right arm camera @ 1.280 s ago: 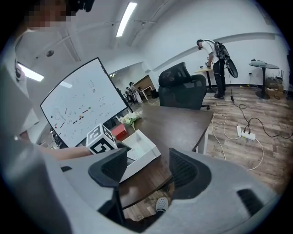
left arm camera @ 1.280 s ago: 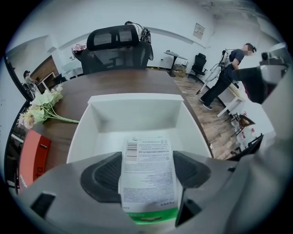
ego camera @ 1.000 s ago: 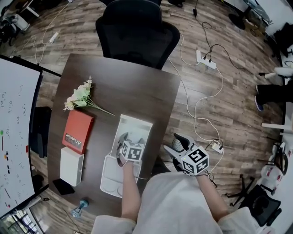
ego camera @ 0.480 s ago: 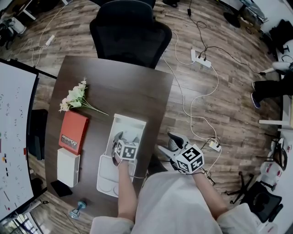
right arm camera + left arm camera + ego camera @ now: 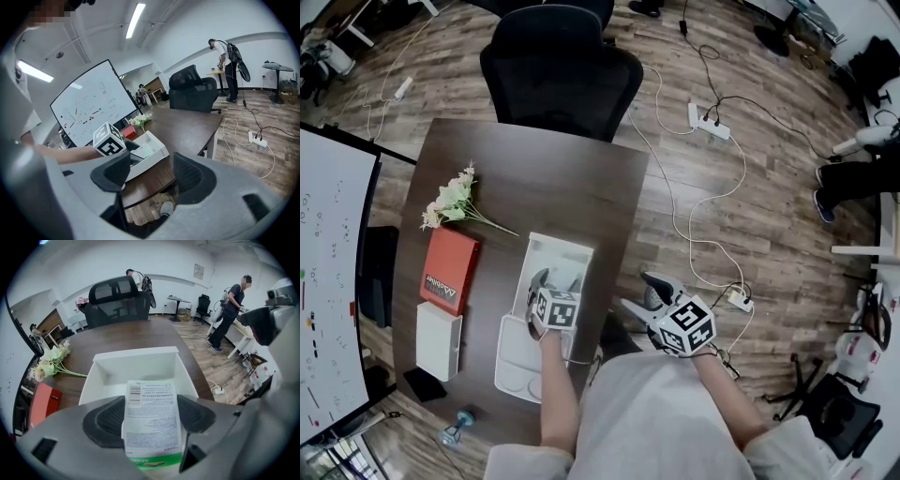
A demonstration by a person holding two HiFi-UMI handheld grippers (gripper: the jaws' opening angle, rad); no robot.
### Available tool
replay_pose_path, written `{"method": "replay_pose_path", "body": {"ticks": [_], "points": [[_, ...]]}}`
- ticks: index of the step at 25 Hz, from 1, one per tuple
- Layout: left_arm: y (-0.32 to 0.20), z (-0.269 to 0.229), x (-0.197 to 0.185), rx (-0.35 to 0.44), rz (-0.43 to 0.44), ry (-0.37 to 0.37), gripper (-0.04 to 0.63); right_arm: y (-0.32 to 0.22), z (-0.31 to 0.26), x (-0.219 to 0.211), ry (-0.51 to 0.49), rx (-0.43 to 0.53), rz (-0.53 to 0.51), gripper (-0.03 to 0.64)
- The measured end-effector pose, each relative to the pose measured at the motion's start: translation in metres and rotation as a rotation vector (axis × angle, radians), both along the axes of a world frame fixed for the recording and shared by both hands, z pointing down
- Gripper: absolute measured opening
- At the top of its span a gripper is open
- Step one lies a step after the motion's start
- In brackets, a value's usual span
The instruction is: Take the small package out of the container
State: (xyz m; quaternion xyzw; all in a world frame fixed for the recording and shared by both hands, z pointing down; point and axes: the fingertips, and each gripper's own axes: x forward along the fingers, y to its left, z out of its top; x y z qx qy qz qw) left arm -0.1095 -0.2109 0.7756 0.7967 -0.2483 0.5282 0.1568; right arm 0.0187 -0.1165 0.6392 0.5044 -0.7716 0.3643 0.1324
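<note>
A white open container [image 5: 546,251] stands near the table's front right edge. My left gripper [image 5: 553,282] is over its near end, shut on the small package. In the left gripper view the package [image 5: 152,420] is a flat white pouch with fine print and a green lower band, held between the two dark pads [image 5: 105,420] above the container [image 5: 136,353]. My right gripper [image 5: 641,294] hangs off the table's right side over the floor, open and empty. In the right gripper view [image 5: 149,171] the container [image 5: 157,151] shows beyond its jaws.
The container's white lid [image 5: 514,367] lies just in front of it. A red book [image 5: 450,270], a white box [image 5: 438,340], a dark phone [image 5: 420,384] and a flower sprig [image 5: 455,199] lie to the left. A black chair [image 5: 555,66] stands behind; cables and a power strip [image 5: 710,120] cross the floor.
The head camera has drifted a little, so everything sits slightly further left. Both grippers stay where they were relative to the container.
</note>
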Motion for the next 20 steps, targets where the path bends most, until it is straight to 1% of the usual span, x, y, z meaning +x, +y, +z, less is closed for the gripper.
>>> {"method": "replay_pose_path", "body": {"ticks": [5, 13, 20], "points": [[-0.002, -0.014, 0.004, 0.071, -0.008, 0.035, 0.331, 0.005, -0.003, -0.001, -0.003, 0.014, -0.011, 0.288], [-0.008, -0.039, 0.006, 0.166, -0.031, 0.068, 0.331, 0.009, -0.005, -0.004, -0.011, 0.032, -0.025, 0.288], [0.001, -0.059, 0.002, 0.209, -0.049, 0.076, 0.331, 0.005, -0.018, -0.013, -0.015, 0.075, -0.060, 0.287]]}}
